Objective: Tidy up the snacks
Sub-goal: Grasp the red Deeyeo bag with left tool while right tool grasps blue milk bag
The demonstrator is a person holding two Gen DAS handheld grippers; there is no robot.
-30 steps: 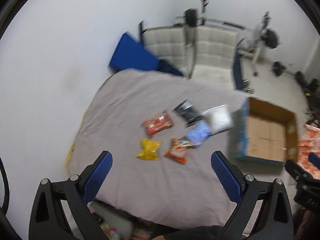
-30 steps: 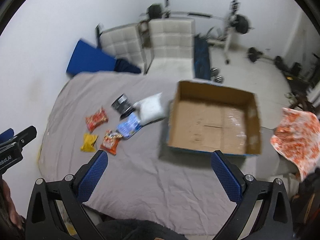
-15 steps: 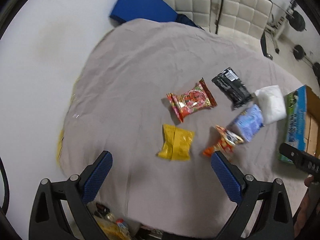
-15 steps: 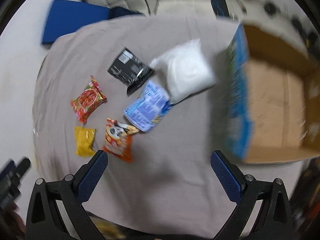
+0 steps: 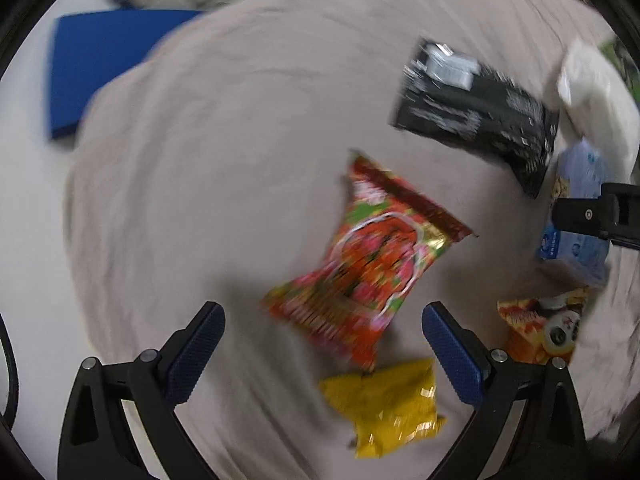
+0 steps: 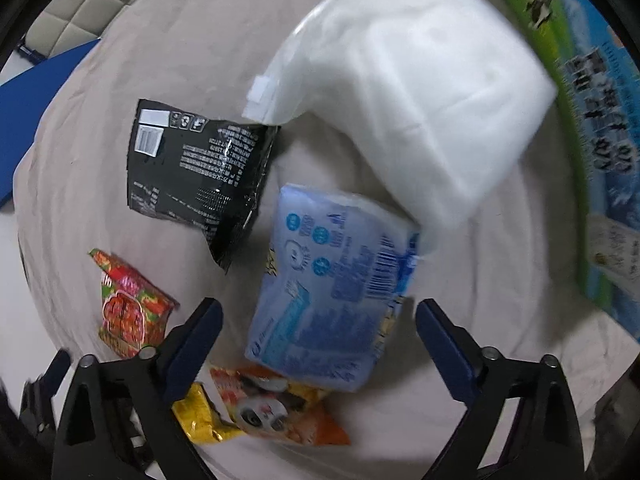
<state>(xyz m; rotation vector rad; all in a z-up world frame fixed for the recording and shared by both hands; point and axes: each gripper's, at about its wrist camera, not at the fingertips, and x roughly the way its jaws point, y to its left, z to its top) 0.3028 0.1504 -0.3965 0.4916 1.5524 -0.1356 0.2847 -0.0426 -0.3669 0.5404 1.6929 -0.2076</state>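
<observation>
A home room: a grey cloth [image 5: 200, 160] covers the table, a quilted beige chair [image 6: 76, 8] stands behind it, and a blue mat [image 5: 100, 64] leans nearby.

Both claws now hang much lower: the left claw [image 5: 323, 346] over the red packet [image 5: 370, 268], the right claw [image 6: 319, 342] over the blue pack [image 6: 332, 304].

Wide-open left gripper [image 5: 323, 334] over red snack packet [image 5: 368, 264] on grey sheet [image 5: 208, 152]
</observation>
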